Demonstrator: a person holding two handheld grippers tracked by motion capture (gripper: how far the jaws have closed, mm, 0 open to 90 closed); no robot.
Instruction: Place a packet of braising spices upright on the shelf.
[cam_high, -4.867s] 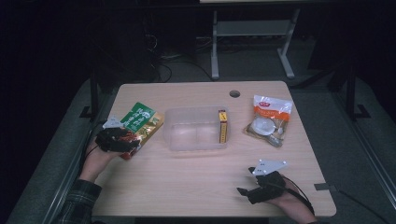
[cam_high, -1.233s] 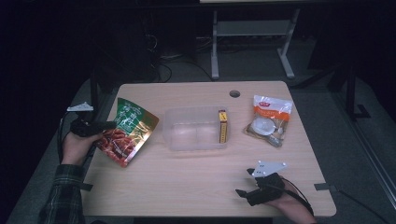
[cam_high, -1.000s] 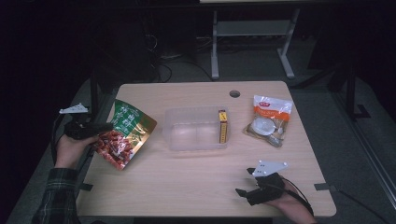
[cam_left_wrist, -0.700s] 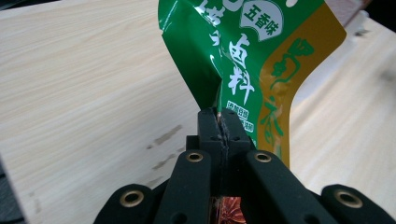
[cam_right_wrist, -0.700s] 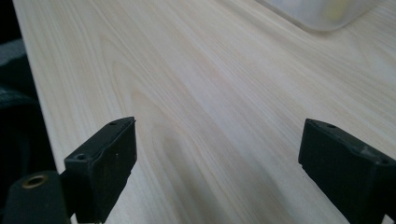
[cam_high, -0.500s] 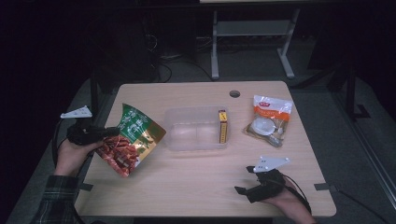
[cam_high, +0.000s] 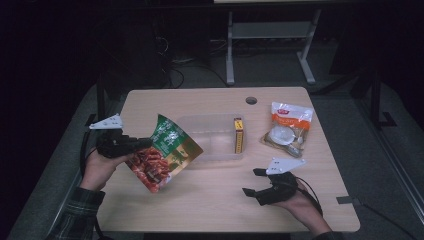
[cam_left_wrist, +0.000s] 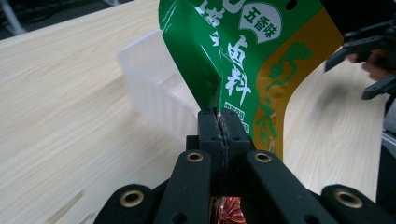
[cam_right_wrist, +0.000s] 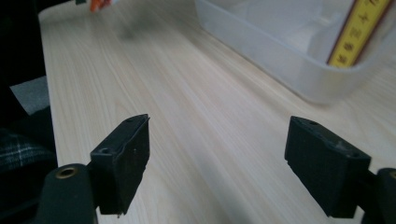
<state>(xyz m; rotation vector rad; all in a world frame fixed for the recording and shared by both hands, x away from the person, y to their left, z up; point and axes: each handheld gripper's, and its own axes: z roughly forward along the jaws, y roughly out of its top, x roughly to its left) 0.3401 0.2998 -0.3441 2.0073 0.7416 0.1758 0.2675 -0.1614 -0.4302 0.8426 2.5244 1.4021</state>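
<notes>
Snack bag (cam_high: 167, 157) — aloft, perhaps tilted, in left gripper (cam_high: 142, 143)

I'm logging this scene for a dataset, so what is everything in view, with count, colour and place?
Snack bag: one, green, yellow and red, held above the table's left part.
Clear bin: one, see-through, table centre.
Yellow box: one, standing inside the bin's right end.
Orange-and-white pouch: one, table right.
Table: one, light wood.
Left gripper: black, shut on the snack bag's edge.
Right gripper: black, open, over the table near the front.
</notes>
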